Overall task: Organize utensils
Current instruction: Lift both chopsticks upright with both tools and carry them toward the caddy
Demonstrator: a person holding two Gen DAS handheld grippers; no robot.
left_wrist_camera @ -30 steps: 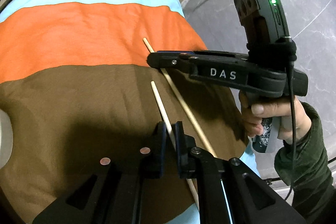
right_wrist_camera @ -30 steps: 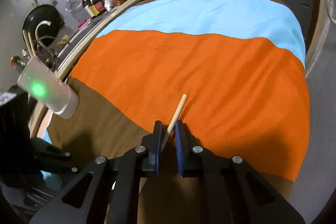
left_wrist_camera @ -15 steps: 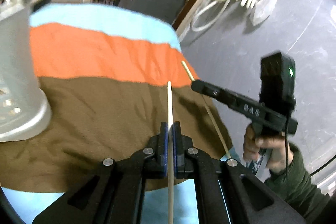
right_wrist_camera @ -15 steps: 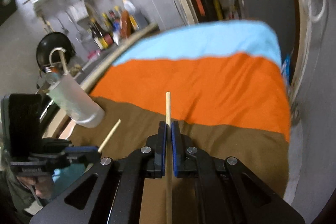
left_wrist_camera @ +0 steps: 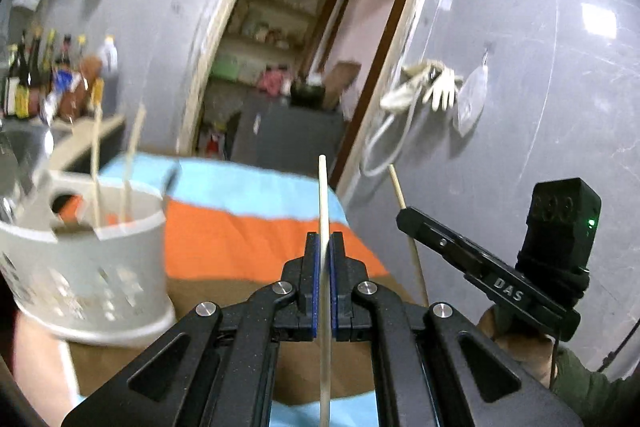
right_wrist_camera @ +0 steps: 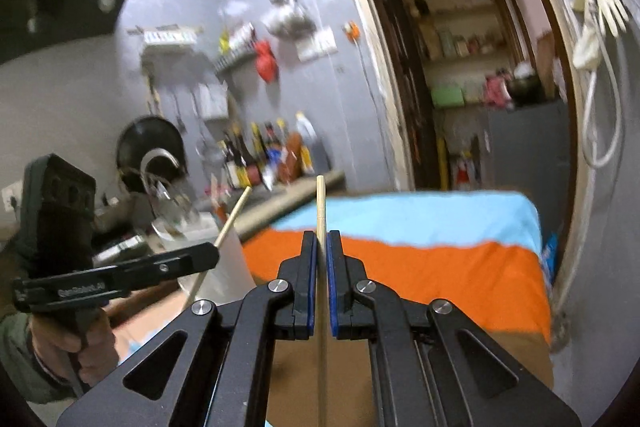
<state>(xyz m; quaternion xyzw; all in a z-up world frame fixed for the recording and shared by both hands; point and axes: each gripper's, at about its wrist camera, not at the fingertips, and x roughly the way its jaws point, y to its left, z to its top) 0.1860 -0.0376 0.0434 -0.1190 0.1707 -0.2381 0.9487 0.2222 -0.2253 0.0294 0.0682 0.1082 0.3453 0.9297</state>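
My left gripper (left_wrist_camera: pixel 324 241) is shut on a pale wooden chopstick (left_wrist_camera: pixel 323 195) that stands upright between its jaws, lifted above the striped cloth (left_wrist_camera: pixel 256 235). My right gripper (right_wrist_camera: pixel 321 239) is shut on a second chopstick (right_wrist_camera: pixel 320 203), also upright and lifted. Each gripper shows in the other's view: the right one (left_wrist_camera: pixel 404 217) at the right with its chopstick (left_wrist_camera: pixel 416 259), the left one (right_wrist_camera: pixel 212 253) at the left with its chopstick (right_wrist_camera: pixel 228 227). A white perforated utensil holder (left_wrist_camera: pixel 88 267) stands at the left with two chopsticks (left_wrist_camera: pixel 96 167) in it.
The table carries a blue, orange and brown cloth (right_wrist_camera: pixel 440 267). Bottles (right_wrist_camera: pixel 272 159) and a dark pan (right_wrist_camera: pixel 152 147) stand on the counter behind. An open doorway with shelves (left_wrist_camera: pixel 288 67) lies beyond the table. Gloves and a hose (left_wrist_camera: pixel 424 95) hang on the grey wall.
Both grippers have closed on their chopsticks and lifted them off the cloth, tilting upward. The utensil holder now appears closer at the left of the left wrist view.
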